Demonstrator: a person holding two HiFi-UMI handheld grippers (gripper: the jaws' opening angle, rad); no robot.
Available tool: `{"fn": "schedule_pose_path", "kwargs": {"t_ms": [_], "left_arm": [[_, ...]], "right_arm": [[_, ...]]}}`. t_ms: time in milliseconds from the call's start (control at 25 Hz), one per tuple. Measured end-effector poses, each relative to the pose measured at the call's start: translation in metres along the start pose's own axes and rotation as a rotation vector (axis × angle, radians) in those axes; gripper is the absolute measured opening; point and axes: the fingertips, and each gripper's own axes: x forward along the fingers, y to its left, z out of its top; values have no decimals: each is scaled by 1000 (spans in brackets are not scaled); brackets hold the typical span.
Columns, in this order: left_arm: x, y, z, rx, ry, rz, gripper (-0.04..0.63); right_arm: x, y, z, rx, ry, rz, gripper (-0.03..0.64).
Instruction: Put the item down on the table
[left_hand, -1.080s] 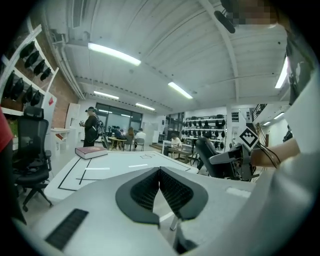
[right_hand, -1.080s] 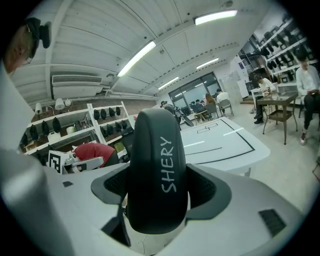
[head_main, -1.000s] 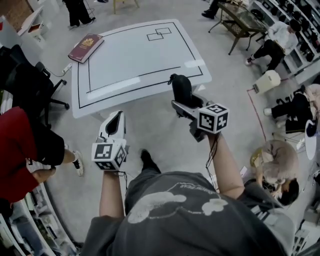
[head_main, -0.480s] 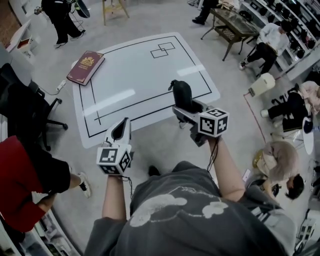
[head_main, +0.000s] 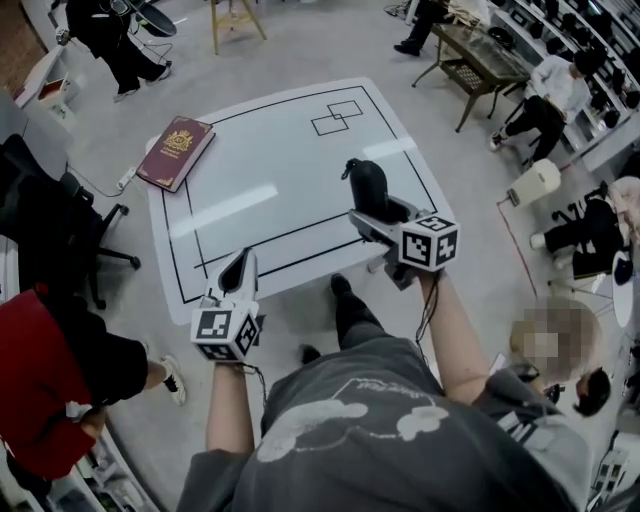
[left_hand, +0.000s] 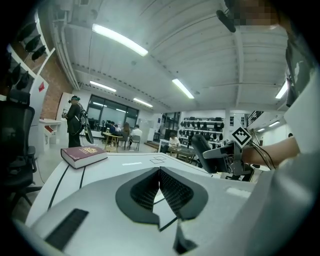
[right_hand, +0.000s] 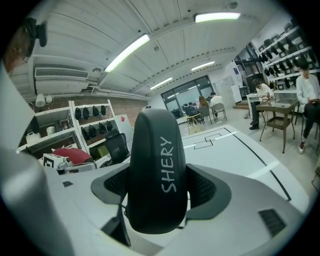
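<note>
The right gripper (head_main: 372, 213) holds a black case (right_hand: 155, 175) upright between its widely spread fingers (right_hand: 206, 189), in the air over the white surface (head_main: 270, 170). The left gripper (head_main: 240, 265) fingers (left_hand: 175, 192) are pressed together, empty; a red book (head_main: 176, 152) lies well beyond them

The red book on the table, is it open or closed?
Closed. The book lies flat at a corner of the table, front cover facing up, no pages spread.
</note>
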Motion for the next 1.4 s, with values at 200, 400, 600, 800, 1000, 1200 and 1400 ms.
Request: {"fn": "schedule_pose_path", "kwargs": {"t_ms": [200,400,600,800,1000,1200,1400], "left_arm": [[38,21,13,15,11,68,3],[79,31,27,25,31,124,3],[118,40,42,20,38,170,3],[152,41,65,28,31,213,3],[186,44,88,66,29,241,3],[217,57,100,57,39,255,3],[247,73,113,67,39,286,3]], "right_arm": [[45,-33,28,-22,15,55,330],[88,-74,54,-41,56,98,330],[120,-108,82,-74,92,130,330],[143,-139,111,-153,139,161,330],[170,-172,139,-300,194,165,330],[210,-205,159,-544,274,155,330],[248,-233,171,-733,367,193,330]]}}
